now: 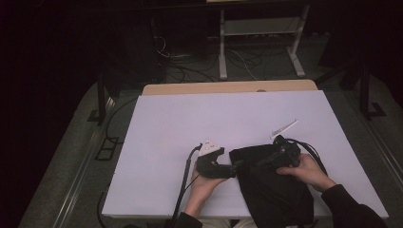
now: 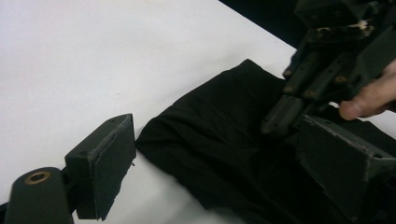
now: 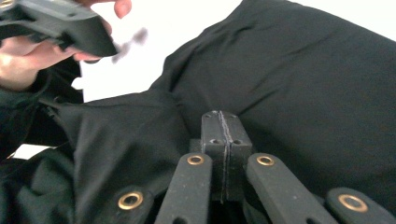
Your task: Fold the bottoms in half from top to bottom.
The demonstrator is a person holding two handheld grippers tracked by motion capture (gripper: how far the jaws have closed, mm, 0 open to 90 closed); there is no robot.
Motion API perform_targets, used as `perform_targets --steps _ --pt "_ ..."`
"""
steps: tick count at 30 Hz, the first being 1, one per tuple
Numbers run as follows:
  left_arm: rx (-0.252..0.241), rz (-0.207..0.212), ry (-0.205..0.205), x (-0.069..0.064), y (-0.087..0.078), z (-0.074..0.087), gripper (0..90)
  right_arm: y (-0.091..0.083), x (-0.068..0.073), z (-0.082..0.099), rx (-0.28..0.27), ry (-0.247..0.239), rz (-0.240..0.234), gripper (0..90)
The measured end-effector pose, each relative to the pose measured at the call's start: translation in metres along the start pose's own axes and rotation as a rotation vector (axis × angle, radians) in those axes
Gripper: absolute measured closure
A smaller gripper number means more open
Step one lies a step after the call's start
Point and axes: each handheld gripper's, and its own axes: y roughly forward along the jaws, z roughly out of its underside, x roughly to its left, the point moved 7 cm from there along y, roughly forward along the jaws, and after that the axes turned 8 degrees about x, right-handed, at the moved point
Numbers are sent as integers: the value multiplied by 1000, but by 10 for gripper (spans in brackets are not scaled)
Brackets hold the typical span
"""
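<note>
Right gripper view: right gripper (image 3: 223, 126) jaws pressed together over crumpled black fabric garment (image 3: 299, 79); any pinched fold hidden. Left gripper (image 2: 224, 154) spread wide, straddling the garment's edge.

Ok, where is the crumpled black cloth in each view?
High view: crumpled black cloth lower right, hanging over the table's near edge.
Left gripper view: centre to lower right.
Right gripper view: across the middle and right.
Shared landmark: white tabletop.

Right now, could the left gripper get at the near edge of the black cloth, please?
Probably yes: the left gripper has its jaws open with the black cloth lying between them, though the shut right gripper is close by.
</note>
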Motion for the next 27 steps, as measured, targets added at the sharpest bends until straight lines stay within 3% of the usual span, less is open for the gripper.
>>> perform_targets --steps 10,16,22,27 --pt "12 -13 -2 5 5 -5 124 4 32 17 39 -63 -38 888" --pt "22 -11 3 2 11 -11 124 9 52 31 62 -103 -49 888" --pt "46 -18 -11 5 15 -16 124 11 62 42 70 -124 -52 888" --pt "67 -29 -14 10 19 -20 124 8 63 49 38 -106 -26 887"
